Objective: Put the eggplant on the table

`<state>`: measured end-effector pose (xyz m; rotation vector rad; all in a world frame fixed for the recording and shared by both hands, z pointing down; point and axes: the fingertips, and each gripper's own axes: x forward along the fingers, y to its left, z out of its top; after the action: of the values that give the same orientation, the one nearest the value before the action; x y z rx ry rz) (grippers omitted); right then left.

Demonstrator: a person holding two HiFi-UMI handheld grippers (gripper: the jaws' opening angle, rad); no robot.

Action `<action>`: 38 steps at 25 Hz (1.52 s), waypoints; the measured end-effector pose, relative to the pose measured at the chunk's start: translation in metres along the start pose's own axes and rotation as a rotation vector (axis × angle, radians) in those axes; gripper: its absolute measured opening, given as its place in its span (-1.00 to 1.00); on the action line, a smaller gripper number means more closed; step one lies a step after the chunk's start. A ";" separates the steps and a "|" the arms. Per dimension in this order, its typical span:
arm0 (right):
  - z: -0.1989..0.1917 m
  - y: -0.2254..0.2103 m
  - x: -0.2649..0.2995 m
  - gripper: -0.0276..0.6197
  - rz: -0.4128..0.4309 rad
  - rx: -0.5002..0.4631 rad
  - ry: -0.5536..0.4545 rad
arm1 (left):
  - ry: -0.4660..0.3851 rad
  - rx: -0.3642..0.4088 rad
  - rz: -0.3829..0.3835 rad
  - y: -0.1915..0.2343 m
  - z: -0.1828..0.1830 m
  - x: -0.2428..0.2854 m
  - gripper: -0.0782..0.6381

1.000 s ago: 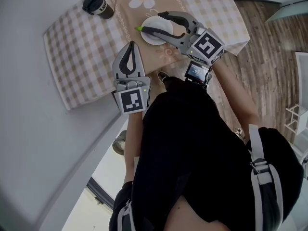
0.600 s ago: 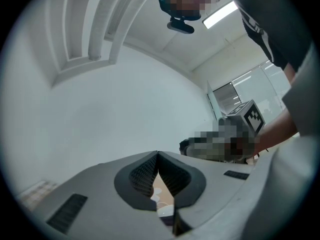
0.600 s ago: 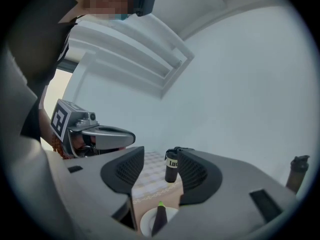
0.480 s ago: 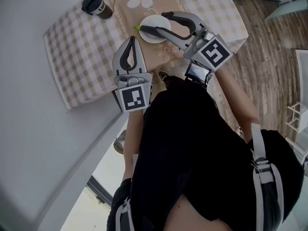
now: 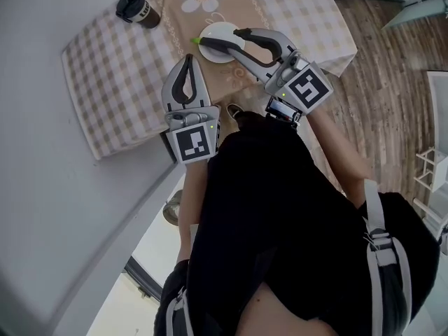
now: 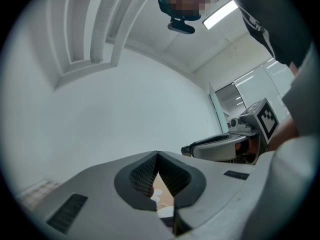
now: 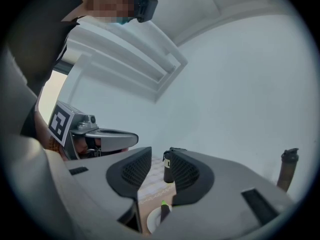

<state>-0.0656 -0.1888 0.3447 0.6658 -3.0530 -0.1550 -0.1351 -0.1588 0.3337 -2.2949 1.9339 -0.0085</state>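
Over the white plate, the right gripper reaches in from 4 o'clock in the head view. Its jaws stand about half apart and have just been closing. The eggplant lies low between them. The right gripper view shows a clear gap between the two dark pads, and neither can be seen clamped on the vegetable. The thin, dark eggplant rests on the plate with its green stem end pointing toward 9 o'clock in the head view.

At 7 o'clock from the plate, the left gripper points toward 12 o'clock. Its tips are pressed together and hold nothing; its own view shows only a sliver of cloth below the meeting pads.

The plate sits on the tan, flower-printed middle strip of a checked tablecloth. A dark bottle stands upright at 10 o'clock from the plate, well apart from both grippers. Wood-plank floor shows at 3 o'clock beyond the cloth's edge. The person, in black clothing, fills the frame from 5 to 7 o'clock.
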 end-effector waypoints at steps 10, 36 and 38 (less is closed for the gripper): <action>-0.006 0.010 -0.012 -0.89 -0.025 0.000 0.027 | -0.014 -0.026 -0.041 -0.014 -0.001 -0.003 -0.80; -0.031 0.018 -0.006 -0.90 -0.016 -0.025 0.097 | 0.037 -0.046 -0.037 -0.011 -0.020 -0.015 -0.80; -0.032 0.017 -0.006 -0.90 -0.015 -0.023 0.100 | 0.037 -0.045 -0.036 -0.011 -0.021 -0.014 -0.80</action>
<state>-0.0665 -0.1742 0.3783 0.6733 -2.9474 -0.1524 -0.1290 -0.1450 0.3567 -2.3745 1.9290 -0.0123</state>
